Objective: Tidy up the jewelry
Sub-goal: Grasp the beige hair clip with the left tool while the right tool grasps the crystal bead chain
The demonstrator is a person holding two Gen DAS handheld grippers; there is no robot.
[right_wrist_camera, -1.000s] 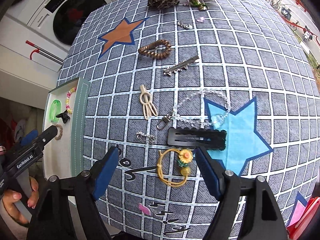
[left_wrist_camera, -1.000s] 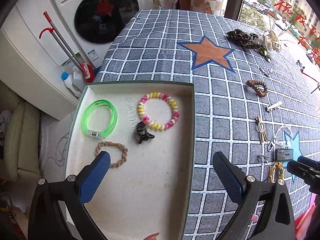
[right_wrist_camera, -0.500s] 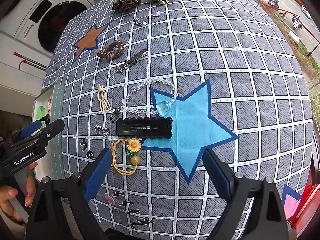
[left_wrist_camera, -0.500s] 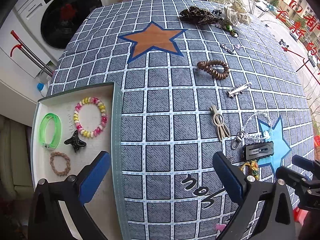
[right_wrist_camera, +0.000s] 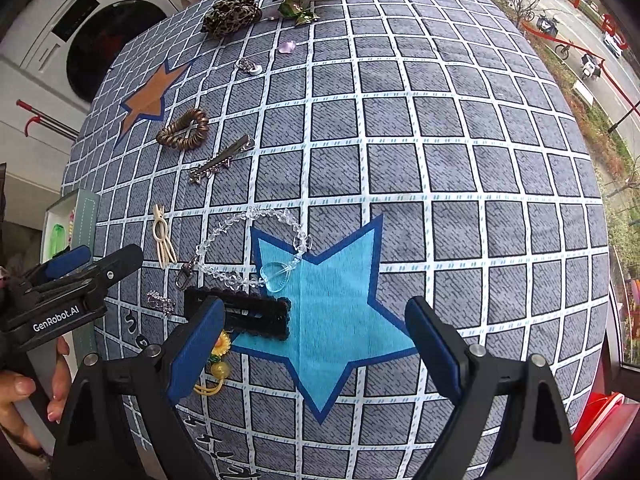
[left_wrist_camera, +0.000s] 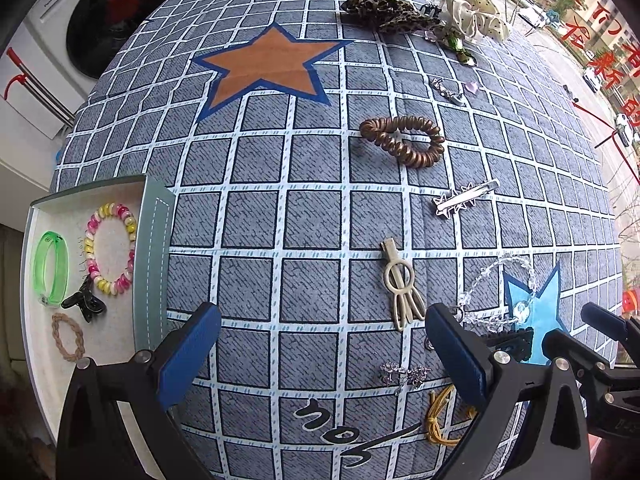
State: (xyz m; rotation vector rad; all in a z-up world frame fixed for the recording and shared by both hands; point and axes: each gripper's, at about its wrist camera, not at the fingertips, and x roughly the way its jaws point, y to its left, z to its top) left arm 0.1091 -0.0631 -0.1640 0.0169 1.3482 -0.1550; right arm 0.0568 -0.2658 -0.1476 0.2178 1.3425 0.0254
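Observation:
My left gripper (left_wrist_camera: 322,344) is open and empty over the checked cloth, to the right of the tray (left_wrist_camera: 154,264). In the tray lie a green bangle (left_wrist_camera: 50,272), a pink-and-yellow bead bracelet (left_wrist_camera: 110,254), a black claw clip (left_wrist_camera: 84,304) and a braided tie (left_wrist_camera: 68,338). A cream clip (left_wrist_camera: 400,284) and a small rhinestone clip (left_wrist_camera: 404,374) lie near its right finger. My right gripper (right_wrist_camera: 316,336) stands open over the blue star, nothing between its pads. A black snap clip (right_wrist_camera: 240,314) lies at its left finger, which partly hides a yellow sunflower tie (right_wrist_camera: 218,360). A crystal bracelet (right_wrist_camera: 248,248) lies just beyond.
Farther back on the cloth lie a brown coil tie (left_wrist_camera: 404,140), a silver star clip (left_wrist_camera: 464,200), a leopard scrunchie (left_wrist_camera: 384,12) and a white dotted scrunchie (left_wrist_camera: 476,16). A washing machine (left_wrist_camera: 120,12) stands beyond the table's left edge. A hand (right_wrist_camera: 24,388) holds the left gripper.
The left gripper has moved right, from above the tray to over the cloth. The right gripper has shifted right over the blue star and its jaws have spread wider.

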